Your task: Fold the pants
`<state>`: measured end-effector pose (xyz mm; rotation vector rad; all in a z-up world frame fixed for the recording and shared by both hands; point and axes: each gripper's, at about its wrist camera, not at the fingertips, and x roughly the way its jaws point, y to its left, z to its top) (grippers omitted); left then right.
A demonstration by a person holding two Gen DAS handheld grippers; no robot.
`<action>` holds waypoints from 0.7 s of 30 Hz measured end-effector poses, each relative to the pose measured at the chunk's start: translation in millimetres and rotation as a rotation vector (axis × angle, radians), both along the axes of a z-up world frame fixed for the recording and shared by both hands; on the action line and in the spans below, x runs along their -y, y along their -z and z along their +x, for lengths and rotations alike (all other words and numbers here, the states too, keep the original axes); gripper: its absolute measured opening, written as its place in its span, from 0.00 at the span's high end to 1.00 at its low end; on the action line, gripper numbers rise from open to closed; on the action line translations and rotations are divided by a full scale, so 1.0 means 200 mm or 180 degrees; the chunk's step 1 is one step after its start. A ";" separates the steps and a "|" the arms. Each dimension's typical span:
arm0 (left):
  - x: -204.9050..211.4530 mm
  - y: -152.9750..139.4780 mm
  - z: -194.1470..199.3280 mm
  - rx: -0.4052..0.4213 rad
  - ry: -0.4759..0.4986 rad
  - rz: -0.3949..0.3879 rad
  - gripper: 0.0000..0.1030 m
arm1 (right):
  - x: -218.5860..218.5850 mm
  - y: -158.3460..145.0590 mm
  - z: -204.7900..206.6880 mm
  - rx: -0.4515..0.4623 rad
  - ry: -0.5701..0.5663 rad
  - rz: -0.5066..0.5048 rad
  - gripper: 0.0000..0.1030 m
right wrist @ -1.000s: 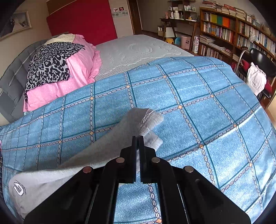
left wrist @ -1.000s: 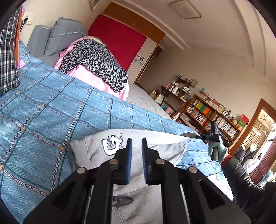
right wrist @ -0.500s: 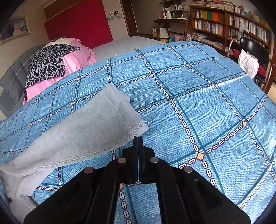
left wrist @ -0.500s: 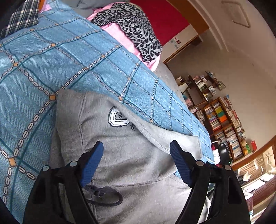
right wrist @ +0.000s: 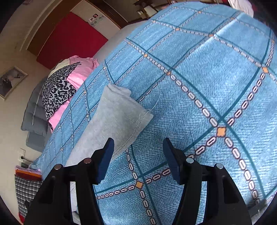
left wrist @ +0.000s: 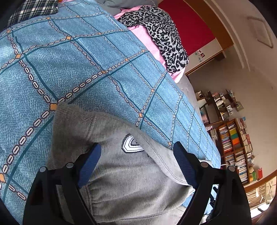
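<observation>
Grey sweatpants (left wrist: 124, 169) lie on a blue checked bedspread (left wrist: 77, 69). In the left wrist view their waist end with a white badge (left wrist: 131, 144) and elastic band lies under my left gripper (left wrist: 136, 152). Its jaws are still opening, wide above the cloth and pressing on nothing. In the right wrist view the leg hem of the sweatpants (right wrist: 119, 119) lies flat, with a loose thread. My right gripper (right wrist: 138, 150) hovers just off the hem's corner. Its jaws are opening, with only bedspread (right wrist: 207, 86) between them, and the left pad sits over the hem's edge.
A pink pile with a leopard-print cloth (left wrist: 164, 34) and grey cushions (right wrist: 34, 117) lie at the head of the bed. Plaid fabric (left wrist: 34, 10) sits at one corner. Bookshelves (left wrist: 233, 147) stand beyond the bed's far side, against a beige wall.
Both grippers dropped toward the bed and rolled. The left let go of the waist and spread wide. The right, shut a moment ago near the hem, now stands apart; the leg lies flat.
</observation>
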<state>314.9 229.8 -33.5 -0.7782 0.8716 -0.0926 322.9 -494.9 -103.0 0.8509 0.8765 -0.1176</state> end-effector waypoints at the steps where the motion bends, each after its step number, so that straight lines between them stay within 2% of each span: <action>1: -0.01 0.01 0.01 -0.0016 -0.0013 -0.0018 0.18 | -0.01 0.02 0.02 -0.0015 -0.0018 0.0023 0.41; 5: -0.04 0.04 0.05 -0.0034 -0.0084 -0.0116 0.18 | -0.04 0.05 0.14 0.0010 -0.0020 0.0033 0.42; 7: -0.05 0.03 0.06 -0.0031 -0.0097 -0.0152 0.18 | -0.04 0.07 0.22 0.0014 -0.0024 0.0069 0.48; 8: -0.05 0.03 0.07 -0.0029 -0.0101 -0.0167 0.18 | -0.05 0.08 0.25 -0.0006 -0.0003 0.0054 0.53; 9: -0.05 0.03 0.07 -0.0029 -0.0103 -0.0181 0.18 | -0.05 0.09 0.28 -0.0033 0.0038 0.0040 0.64; 12: -0.06 0.02 0.08 -0.0042 -0.0117 -0.0214 0.17 | -0.06 0.10 0.31 -0.0058 0.0092 -0.0027 0.84; 14: -0.05 0.02 0.09 -0.0065 -0.0125 -0.0223 0.17 | -0.07 0.07 0.30 0.0036 0.0071 -0.0088 0.88; 18: -0.05 0.03 0.11 -0.0172 -0.0173 -0.0216 0.17 | -0.08 -0.06 0.23 0.0281 0.0065 -0.0316 0.90; 20: -0.05 0.04 0.12 -0.0245 -0.0224 -0.0197 0.24 | -0.08 -0.11 0.18 0.0369 0.0051 -0.0371 0.90; 21: -0.05 0.05 0.12 -0.0311 -0.0267 -0.0147 0.39 | -0.08 -0.13 0.16 0.0398 0.0048 -0.0395 0.90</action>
